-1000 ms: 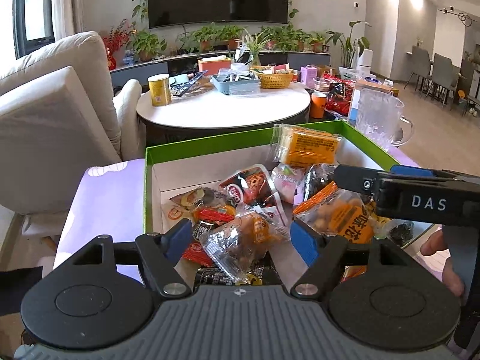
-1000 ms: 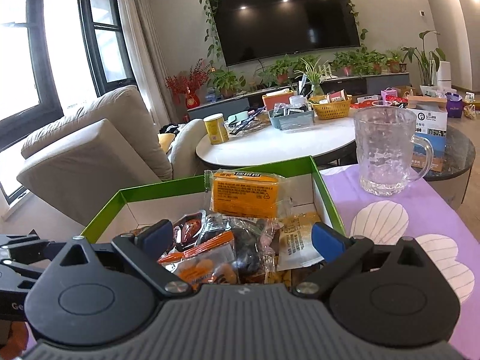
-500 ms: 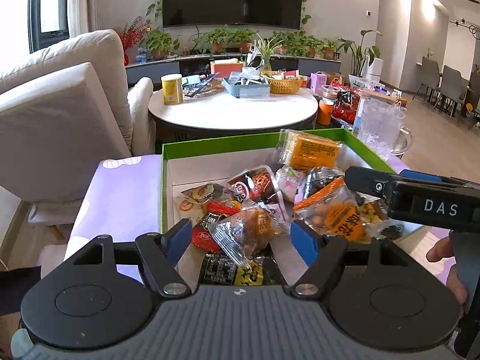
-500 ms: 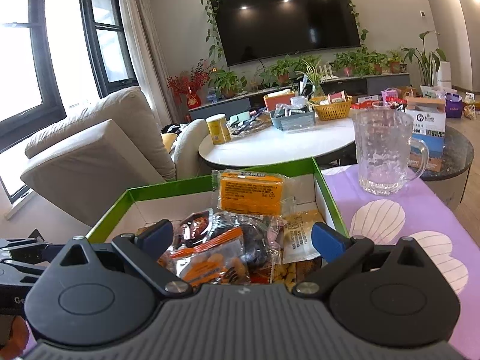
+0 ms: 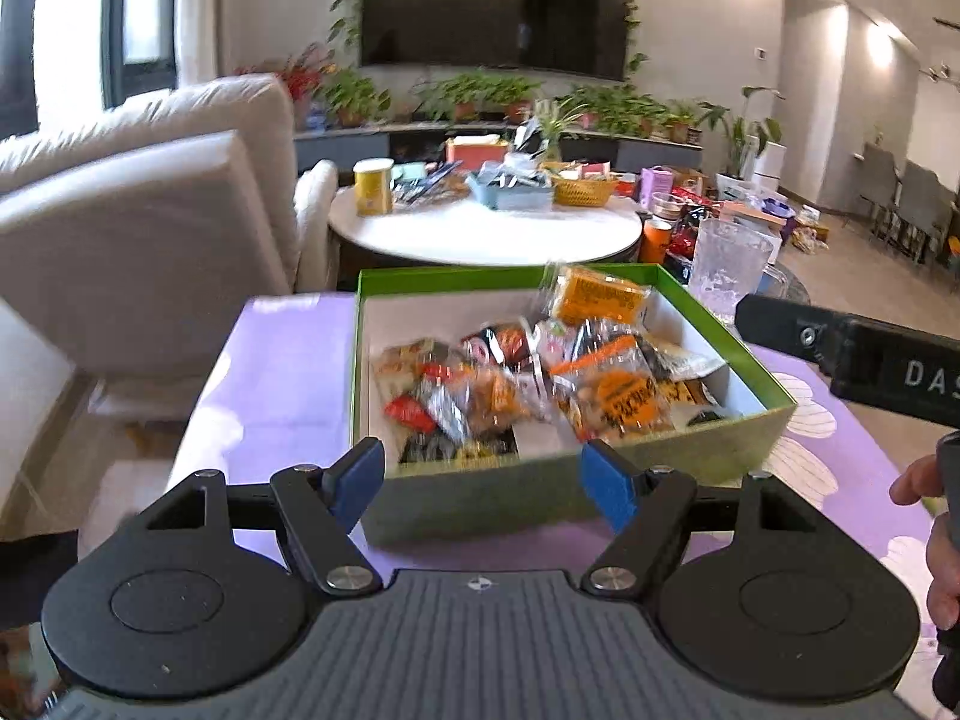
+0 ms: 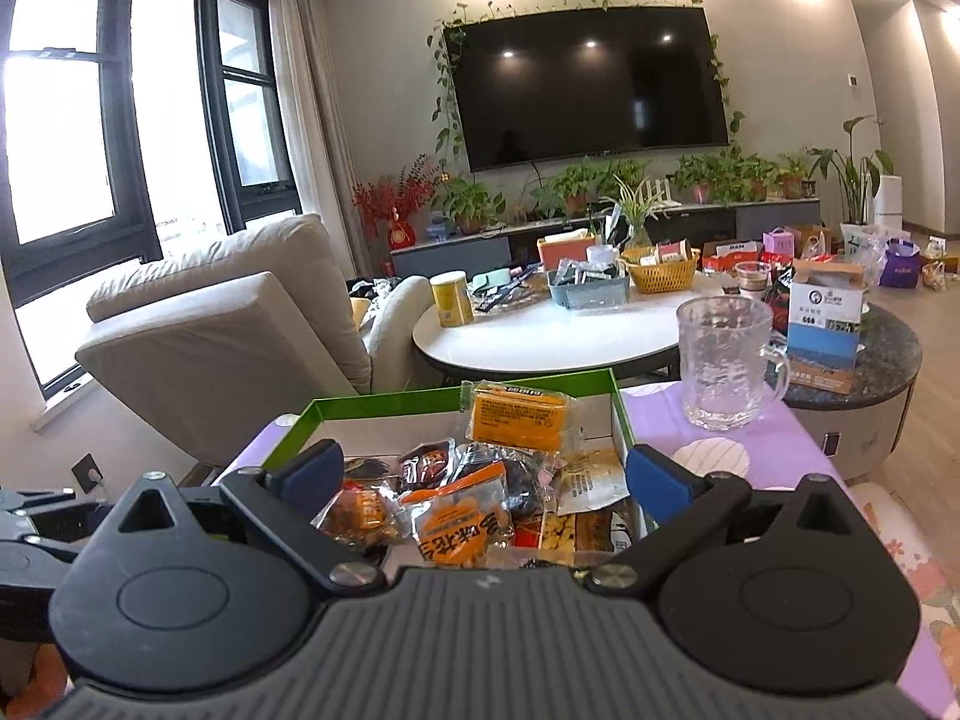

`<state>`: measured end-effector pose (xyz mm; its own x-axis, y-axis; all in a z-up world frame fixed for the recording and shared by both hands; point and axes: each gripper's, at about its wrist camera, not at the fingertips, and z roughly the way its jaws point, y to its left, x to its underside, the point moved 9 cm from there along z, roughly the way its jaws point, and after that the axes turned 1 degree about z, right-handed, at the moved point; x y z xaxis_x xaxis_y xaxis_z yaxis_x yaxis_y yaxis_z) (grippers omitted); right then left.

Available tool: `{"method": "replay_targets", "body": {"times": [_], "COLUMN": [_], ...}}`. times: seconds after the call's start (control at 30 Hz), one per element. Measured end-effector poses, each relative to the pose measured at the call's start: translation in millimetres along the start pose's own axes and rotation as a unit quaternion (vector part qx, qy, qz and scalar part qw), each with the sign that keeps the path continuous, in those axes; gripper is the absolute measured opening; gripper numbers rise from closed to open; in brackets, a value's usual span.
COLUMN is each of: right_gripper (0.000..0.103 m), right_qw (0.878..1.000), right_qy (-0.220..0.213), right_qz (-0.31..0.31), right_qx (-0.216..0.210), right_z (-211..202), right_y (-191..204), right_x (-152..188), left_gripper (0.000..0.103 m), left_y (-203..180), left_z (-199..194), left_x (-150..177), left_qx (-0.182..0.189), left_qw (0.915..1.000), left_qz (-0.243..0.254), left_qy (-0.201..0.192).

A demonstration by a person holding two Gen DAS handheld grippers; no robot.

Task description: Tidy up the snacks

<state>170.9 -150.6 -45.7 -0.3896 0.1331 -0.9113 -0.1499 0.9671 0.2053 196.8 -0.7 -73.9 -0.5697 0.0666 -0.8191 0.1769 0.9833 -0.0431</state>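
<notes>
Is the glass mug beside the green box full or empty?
Empty. The glass mug stands upright on the purple cloth, and its clear walls show no liquid.

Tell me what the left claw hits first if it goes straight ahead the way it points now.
Probably the near wall of the green box: the open left claw sits just short of it, fingers level with that wall. If it rides slightly higher, it clears the rim and meets the snack packets inside.
</notes>
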Motion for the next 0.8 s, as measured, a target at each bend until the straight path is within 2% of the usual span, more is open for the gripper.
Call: {"method": "replay_targets", "body": {"times": [0.17, 0.8], "right_gripper": [0.061, 0.061], "right_qw": [1.0, 0.999], "right_qy": [-0.002, -0.014], "right_qz": [-0.006, -0.05], "right_qx": [0.0, 0.001], "right_z": [-14, -49], "right_y": [4, 30], "right_x": [1, 13], "left_gripper": [0.07, 0.07], "left_y": [-3, -17], "left_z": [-18, -57], "left_x": [19, 40], "left_qx": [0.004, 0.024], "left_qw": [0.9997, 0.9996], "left_qz": [-0.021, -0.01], "left_qy": [0.01, 0.012]}}
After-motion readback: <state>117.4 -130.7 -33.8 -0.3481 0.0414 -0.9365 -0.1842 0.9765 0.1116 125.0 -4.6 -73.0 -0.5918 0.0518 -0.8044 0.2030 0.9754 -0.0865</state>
